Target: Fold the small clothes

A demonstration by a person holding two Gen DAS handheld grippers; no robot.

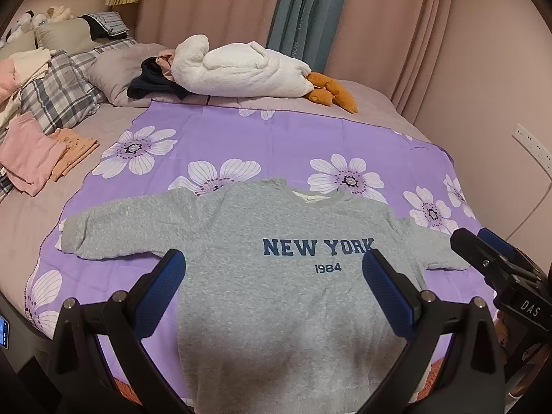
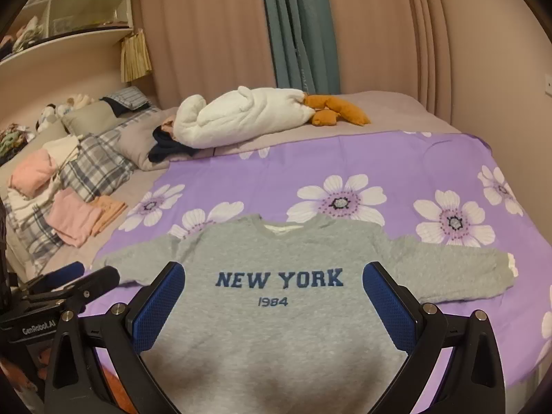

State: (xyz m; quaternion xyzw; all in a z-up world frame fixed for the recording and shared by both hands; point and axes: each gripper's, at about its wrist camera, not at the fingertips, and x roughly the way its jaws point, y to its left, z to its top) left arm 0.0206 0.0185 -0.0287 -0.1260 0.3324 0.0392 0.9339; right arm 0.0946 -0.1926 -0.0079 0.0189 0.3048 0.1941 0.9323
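A small grey sweatshirt [image 1: 276, 296] printed "NEW YORK 1984" lies flat and face up on a purple flowered cloth [image 1: 269, 141], sleeves spread to both sides. It also shows in the right wrist view [image 2: 276, 327]. My left gripper [image 1: 274, 276] is open and empty, hovering above the sweatshirt's lower body. My right gripper [image 2: 274, 288] is open and empty, also above the lower body. Each gripper shows at the edge of the other's view: the right one [image 1: 483, 245] by the right sleeve, the left one [image 2: 86, 276] by the left sleeve.
The purple cloth [image 2: 379, 162] covers a bed. Folded pink and orange clothes [image 1: 41, 151] lie at the left beside plaid pillows [image 1: 62, 96]. A white goose plush [image 1: 241, 69] lies at the back. Curtains [image 1: 379, 17] hang behind; a wall with a socket [image 1: 531, 145] is at the right.
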